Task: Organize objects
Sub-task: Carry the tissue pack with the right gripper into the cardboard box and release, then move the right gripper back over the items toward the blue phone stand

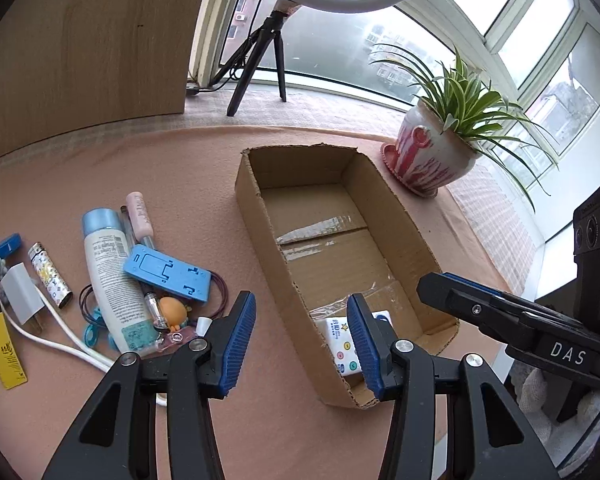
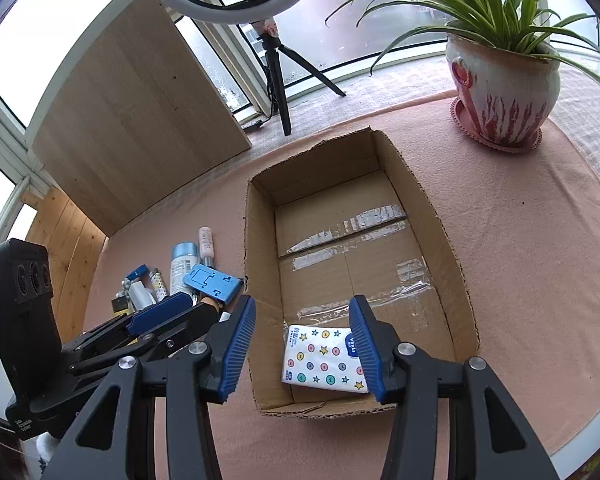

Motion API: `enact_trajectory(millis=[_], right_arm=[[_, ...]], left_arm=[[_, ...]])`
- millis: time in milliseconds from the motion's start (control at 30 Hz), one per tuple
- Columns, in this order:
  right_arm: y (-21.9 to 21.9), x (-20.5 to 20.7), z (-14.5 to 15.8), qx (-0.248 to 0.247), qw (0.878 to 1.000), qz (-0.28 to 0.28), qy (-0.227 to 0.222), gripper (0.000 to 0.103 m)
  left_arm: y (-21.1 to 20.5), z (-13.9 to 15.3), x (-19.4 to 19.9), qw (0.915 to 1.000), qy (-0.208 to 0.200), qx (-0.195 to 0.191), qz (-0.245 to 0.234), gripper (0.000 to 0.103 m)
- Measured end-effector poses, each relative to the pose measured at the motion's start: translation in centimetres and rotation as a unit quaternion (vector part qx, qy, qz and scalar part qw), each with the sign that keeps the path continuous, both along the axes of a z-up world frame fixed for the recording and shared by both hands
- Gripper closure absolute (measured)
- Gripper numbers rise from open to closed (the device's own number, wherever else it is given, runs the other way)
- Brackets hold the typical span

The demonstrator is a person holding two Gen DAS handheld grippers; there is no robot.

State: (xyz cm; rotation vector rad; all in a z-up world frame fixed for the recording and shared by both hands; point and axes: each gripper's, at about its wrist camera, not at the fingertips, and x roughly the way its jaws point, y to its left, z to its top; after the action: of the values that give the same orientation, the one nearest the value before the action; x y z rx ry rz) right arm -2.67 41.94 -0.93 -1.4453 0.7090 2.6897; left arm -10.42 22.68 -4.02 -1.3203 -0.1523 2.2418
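Tissue pack (image 2: 326, 356) lying in the near end of the cardboard box (image 2: 456, 256), clutter pile (image 1: 140, 280) left on the counter (image 1: 300, 432).
Right gripper (image 2: 303, 346) and left gripper (image 1: 301, 342): fingers half open, empty. Pile lies left of the box, nearer the left gripper; the lotion bottle (image 1: 110, 272) points away. Pack reads "Vinda".

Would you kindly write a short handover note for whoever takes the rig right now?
Left tongs: open, empty, above the cardboard box's near left wall.
Right tongs: open, empty, over the box's near end.
Done: tissue pack lies in the box.
Left: the pile left of the box, including lotion bottle, blue phone stand, lighter, white charger, still needs boxing.
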Motion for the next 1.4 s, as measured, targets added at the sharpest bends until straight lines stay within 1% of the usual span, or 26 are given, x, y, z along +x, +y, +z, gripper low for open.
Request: enact_trajectory(millis=[133, 267, 333, 367, 433, 500, 633, 700, 833, 933, 1000, 1100, 1133, 1200, 1333, 1400], right_arm=[[-2.5, -1.2, 0.0, -0.008, 1.0, 0.025, 0.002, 0.058], [-5.8, -3.2, -0.2, 0.005, 0.998, 0.06, 0.002, 0.058], [-7.4, -4.7, -0.7, 0.01, 0.997, 0.073, -0.004, 0.058], [-8.0, -5.4, -1.0, 0.005, 0.997, 0.08, -0.007, 0.058], [-9.4, -7.1, -1.7, 0.001, 0.996, 0.092, -0.012, 0.058], [-10.8, -8.8, -2.6, 0.013, 0.994, 0.103, -0.022, 0.058], [-12.9, -11.2, -4.6, 0.031, 0.991, 0.123, -0.054, 0.058], [-13.7, -11.9, -5.3, 0.039, 0.989, 0.129, -0.065, 0.058], [-14.8, -13.2, -6.4, 0.055, 0.986, 0.136, -0.081, 0.058], [-15.0, -14.1, -7.3, 0.067, 0.984, 0.131, -0.098, 0.058], [-15.1, -14.6, -7.8, 0.076, 0.983, 0.127, -0.108, 0.058], [-15.3, -15.1, -8.6, 0.089, 0.98, 0.129, -0.121, 0.058], [-15.5, -15.2, -8.8, 0.092, 0.98, 0.13, -0.122, 0.058], [-15.6, -15.3, -8.8, 0.096, 0.979, 0.134, -0.124, 0.058], [-16.2, -15.0, -9.0, 0.088, 0.977, 0.144, -0.129, 0.058], [-16.9, -14.6, -9.1, 0.086, 0.976, 0.154, -0.128, 0.058]], left_arm=[[-4.0, -0.6, -0.6, 0.9991, -0.003, -0.02, 0.037, 0.051], [-8.7, -1.7, -2.0, 0.9959, -0.018, -0.036, 0.081, 0.051], [-10.9, -2.2, -3.3, 0.9938, -0.028, -0.039, 0.1, 0.051], [-11.8, -2.5, -4.0, 0.9929, -0.031, -0.043, 0.107, 0.051], [-13.1, -3.0, -5.6, 0.9916, -0.04, -0.046, 0.114, 0.051], [-13.9, -3.6, -7.4, 0.9904, -0.049, -0.047, 0.12, 0.051], [-14.2, -4.2, -10.7, 0.9896, -0.061, -0.044, 0.123, 0.051], [-13.9, -4.6, -12.2, 0.9901, -0.066, -0.046, 0.116, 0.051], [-11.9, -6.1, -14.7, 0.9894, -0.072, -0.07, 0.104, 0.051], [-11.0, -7.2, -16.1, 0.9891, -0.082, -0.076, 0.096, 0.052], [-10.1, -7.9, -16.6, 0.9893, -0.088, -0.082, 0.083, 0.052], [-9.2, -9.2, -16.2, 0.9882, -0.096, -0.105, 0.056, 0.052], [-9.3, -9.2, -16.0, 0.9897, -0.087, -0.098, 0.056, 0.053], [-9.6, -9.4, -15.3, 0.9903, -0.089, -0.091, 0.056, 0.053], [-10.1, -9.4, -13.7, 0.9916, -0.085, -0.091, 0.036, 0.055], [-10.6, -9.4, -12.7, 0.9922, -0.087, -0.083, 0.03, 0.055]])
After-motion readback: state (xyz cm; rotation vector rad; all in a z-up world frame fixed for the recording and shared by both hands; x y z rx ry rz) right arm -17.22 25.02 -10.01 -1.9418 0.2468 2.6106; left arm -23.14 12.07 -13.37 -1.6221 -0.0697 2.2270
